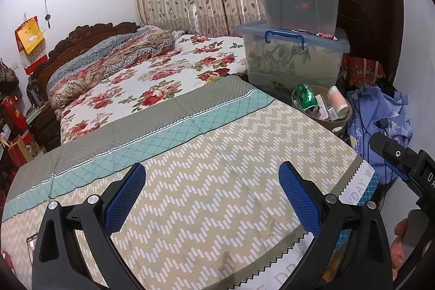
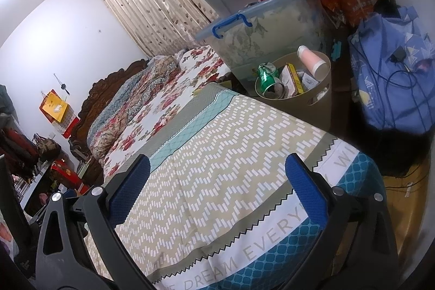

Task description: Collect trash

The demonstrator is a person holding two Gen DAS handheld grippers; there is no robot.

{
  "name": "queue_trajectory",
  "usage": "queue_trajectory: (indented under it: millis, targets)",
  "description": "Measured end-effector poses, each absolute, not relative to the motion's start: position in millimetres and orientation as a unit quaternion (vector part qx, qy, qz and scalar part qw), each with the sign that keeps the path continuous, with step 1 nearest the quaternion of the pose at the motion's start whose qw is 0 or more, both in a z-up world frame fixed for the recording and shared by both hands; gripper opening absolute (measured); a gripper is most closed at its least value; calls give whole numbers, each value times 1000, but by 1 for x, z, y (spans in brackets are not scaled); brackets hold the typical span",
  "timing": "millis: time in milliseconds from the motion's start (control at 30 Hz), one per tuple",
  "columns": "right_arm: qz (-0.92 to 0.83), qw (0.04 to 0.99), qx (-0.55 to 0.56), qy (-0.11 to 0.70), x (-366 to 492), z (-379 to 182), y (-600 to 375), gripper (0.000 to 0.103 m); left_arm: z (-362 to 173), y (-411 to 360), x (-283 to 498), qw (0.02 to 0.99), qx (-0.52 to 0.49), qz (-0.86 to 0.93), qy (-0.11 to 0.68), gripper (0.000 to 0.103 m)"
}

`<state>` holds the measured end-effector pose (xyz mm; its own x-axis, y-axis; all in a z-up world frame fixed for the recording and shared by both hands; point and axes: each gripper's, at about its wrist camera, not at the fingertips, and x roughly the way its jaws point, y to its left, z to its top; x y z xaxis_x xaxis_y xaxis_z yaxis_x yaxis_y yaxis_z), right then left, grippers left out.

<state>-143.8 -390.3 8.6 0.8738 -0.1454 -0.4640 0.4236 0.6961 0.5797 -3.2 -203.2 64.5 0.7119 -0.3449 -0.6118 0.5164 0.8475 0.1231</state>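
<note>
Both grippers wide open, empty.

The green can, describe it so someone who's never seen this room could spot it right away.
Find the stacked clear storage bins beside the bed. In front of them stands a tan wastebasket full of trash. The green can lies crushed at the basket's rim nearest the bed, the only green, metallic piece among pale boxes and a pink tube.

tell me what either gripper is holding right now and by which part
Nothing is held. The left gripper and the right gripper are both open above the bedspread, with only fabric visible between their fingers.
</note>
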Motion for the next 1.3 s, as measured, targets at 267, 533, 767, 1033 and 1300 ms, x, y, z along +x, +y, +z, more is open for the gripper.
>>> queue_trajectory:
  millis: [267, 533, 767, 1033, 1300]
  targets:
    - [-157, 900, 356, 197, -142, 9, -387, 98, 61, -203, -3, 911, 143, -237, 305, 94]
    - [-156, 899, 356, 200, -141, 7, -385, 98, 59, -203, -4, 910, 145, -235, 308, 94]
    - [-155, 899, 355, 205, -139, 3, -383, 98, 55, -206, -7, 909, 158, -242, 300, 94]
    - [-157, 897, 356, 208, -138, 0, -383, 98, 57, -205, -13, 911, 157, -245, 292, 94]
    - [-156, 897, 356, 210, -137, -1, -383, 98, 57, -204, -11, 910, 153, -249, 295, 94]
